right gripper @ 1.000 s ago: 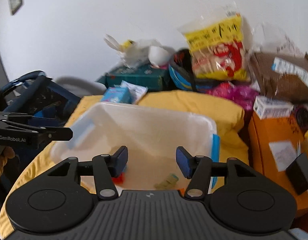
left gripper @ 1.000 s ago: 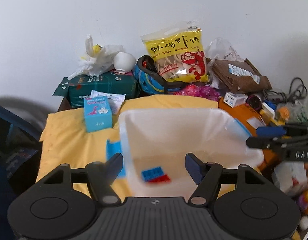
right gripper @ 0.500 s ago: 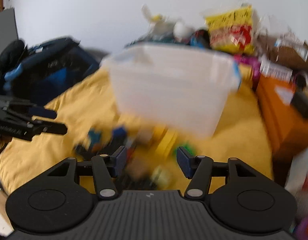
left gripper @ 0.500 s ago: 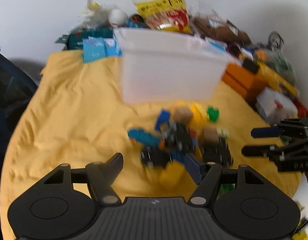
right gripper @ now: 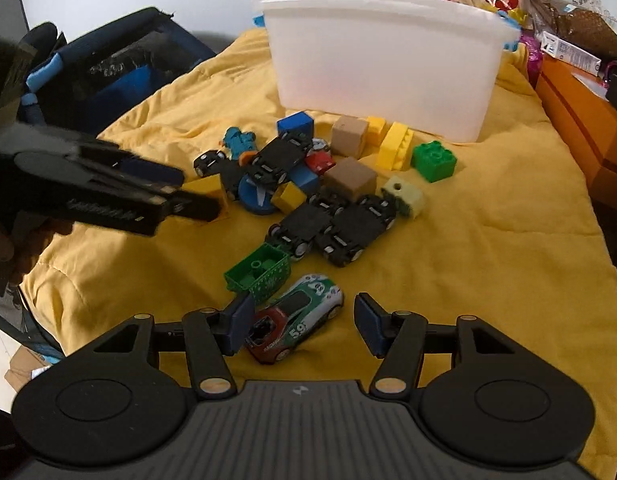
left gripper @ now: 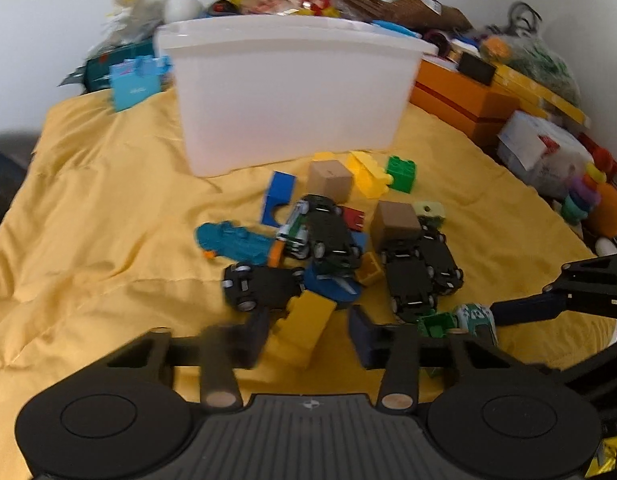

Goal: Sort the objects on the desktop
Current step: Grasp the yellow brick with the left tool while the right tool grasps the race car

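A heap of toys lies on the yellow cloth (left gripper: 88, 208) in front of the white bin (left gripper: 284, 92): upturned black toy cars (left gripper: 408, 280), brown cubes, yellow, green and blue bricks. My left gripper (left gripper: 308, 320) hangs low over a yellow brick (left gripper: 304, 332) that lies between its fingers; the jaws are closing and the right pad stands apart from the brick. In the right wrist view the left gripper (right gripper: 188, 196) reaches in from the left at that yellow brick (right gripper: 206, 190). My right gripper (right gripper: 302, 308) is open around a green, white and red toy car (right gripper: 296, 320), next to a green brick (right gripper: 258, 272).
The white bin (right gripper: 380, 60) stands upright behind the heap. An orange box (left gripper: 464, 100) and other clutter line the right side; a dark blue bag (right gripper: 120, 68) sits off the cloth's left edge. A small blue box (left gripper: 134, 84) and snack bags crowd the back wall.
Both grippers came back from over the bin and sank to the toy heap in front of it. The left jaws narrowed around the yellow brick; the right jaws kept their width.
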A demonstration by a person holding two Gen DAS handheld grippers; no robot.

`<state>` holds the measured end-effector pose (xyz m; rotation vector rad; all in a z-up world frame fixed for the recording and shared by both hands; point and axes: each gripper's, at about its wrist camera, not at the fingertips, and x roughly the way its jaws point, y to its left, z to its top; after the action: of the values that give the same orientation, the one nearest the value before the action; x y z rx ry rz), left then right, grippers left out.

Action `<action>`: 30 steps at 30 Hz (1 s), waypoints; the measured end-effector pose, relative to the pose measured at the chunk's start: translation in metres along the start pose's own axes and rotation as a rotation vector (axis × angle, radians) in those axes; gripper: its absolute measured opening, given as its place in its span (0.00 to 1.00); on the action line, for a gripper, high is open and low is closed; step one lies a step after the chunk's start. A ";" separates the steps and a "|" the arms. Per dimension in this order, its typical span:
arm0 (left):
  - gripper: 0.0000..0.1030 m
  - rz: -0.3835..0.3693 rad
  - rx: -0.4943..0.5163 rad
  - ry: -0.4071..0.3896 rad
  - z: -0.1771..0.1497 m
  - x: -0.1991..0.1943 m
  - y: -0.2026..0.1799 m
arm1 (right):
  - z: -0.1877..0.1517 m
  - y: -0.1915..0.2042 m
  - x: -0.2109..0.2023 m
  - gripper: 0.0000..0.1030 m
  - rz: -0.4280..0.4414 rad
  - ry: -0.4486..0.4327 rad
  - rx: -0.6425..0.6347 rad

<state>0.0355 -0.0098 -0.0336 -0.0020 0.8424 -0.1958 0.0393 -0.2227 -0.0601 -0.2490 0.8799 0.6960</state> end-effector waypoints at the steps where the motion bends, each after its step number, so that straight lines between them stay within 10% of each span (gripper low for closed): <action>1: 0.36 -0.004 0.001 0.004 0.000 0.002 0.000 | -0.001 0.002 0.001 0.57 0.009 0.004 0.006; 10: 0.35 0.017 -0.051 0.018 -0.008 -0.001 0.007 | -0.004 -0.003 0.004 0.45 0.013 0.009 0.035; 17: 0.33 0.005 -0.042 0.025 -0.009 0.000 0.001 | -0.001 -0.003 0.010 0.56 -0.032 0.009 0.040; 25: 0.26 0.022 -0.065 0.026 -0.011 -0.002 0.008 | -0.002 -0.015 0.005 0.34 -0.060 0.007 0.065; 30: 0.27 0.014 -0.068 0.030 -0.010 0.000 0.005 | -0.003 -0.017 0.001 0.42 -0.118 -0.020 0.033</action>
<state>0.0288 -0.0045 -0.0410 -0.0567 0.8787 -0.1548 0.0488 -0.2360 -0.0644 -0.2620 0.8498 0.5736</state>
